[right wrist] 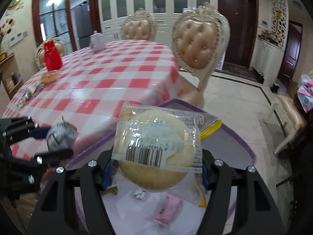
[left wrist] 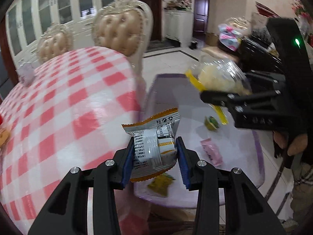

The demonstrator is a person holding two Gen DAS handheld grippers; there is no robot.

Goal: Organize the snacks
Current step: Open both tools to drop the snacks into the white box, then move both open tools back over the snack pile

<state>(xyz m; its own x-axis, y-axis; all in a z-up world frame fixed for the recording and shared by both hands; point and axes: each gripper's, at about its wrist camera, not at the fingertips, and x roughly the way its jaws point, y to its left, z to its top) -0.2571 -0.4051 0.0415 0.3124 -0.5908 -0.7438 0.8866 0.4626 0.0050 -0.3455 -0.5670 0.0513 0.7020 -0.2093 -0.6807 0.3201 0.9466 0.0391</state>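
Note:
My left gripper is shut on a grey and orange snack packet and holds it above the near left edge of a purple-rimmed tray. My right gripper is shut on a clear-wrapped round yellow cake and holds it above the same tray. The cake also shows in the left wrist view, gripped at the right. Small snacks lie in the tray: a pink packet, a green candy and a yellow-green packet. The left gripper and its packet appear blurred in the right wrist view.
A table with a red and white checked cloth stands to the left of the tray. On it are a red jug, a white teapot and several small snacks. Padded chairs stand behind it.

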